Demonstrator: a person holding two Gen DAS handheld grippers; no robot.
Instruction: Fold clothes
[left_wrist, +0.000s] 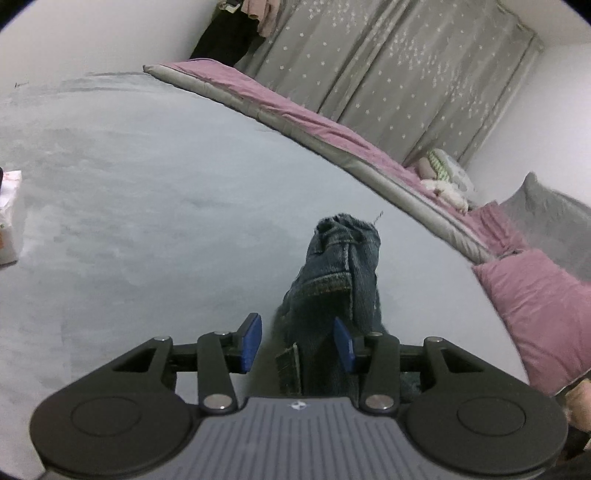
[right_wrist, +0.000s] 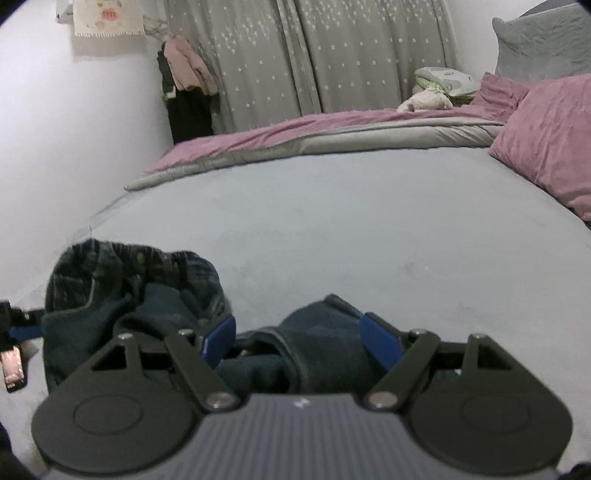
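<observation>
Grey bedsheet (right_wrist: 332, 221) fills most of both views, with a pink and grey quilt (right_wrist: 295, 136) folded back along its far edge, starred grey curtains (right_wrist: 295, 55) behind, and pink pillows (right_wrist: 546, 136) to one side. Dark blue jeans (left_wrist: 336, 280) lie bunched on the sheet. In the left wrist view a rumpled stretch of the denim rises between the blue pads (left_wrist: 251, 341) of the left gripper (left_wrist: 297, 343); the jaws stand apart, with sheet showing between the cloth and the left pad, while contact at the right pad is hard to judge. The gripper body hides the rest of the garment. In the right wrist view the right gripper (right_wrist: 301, 339) is spread wide over a fold of denim lying between its pads, which do not visibly press it. The crumpled waistband (right_wrist: 129, 273) heaps up at left, partly cut off by the gripper. Clothes (right_wrist: 188, 88) hang by the wall, blurred.
</observation>
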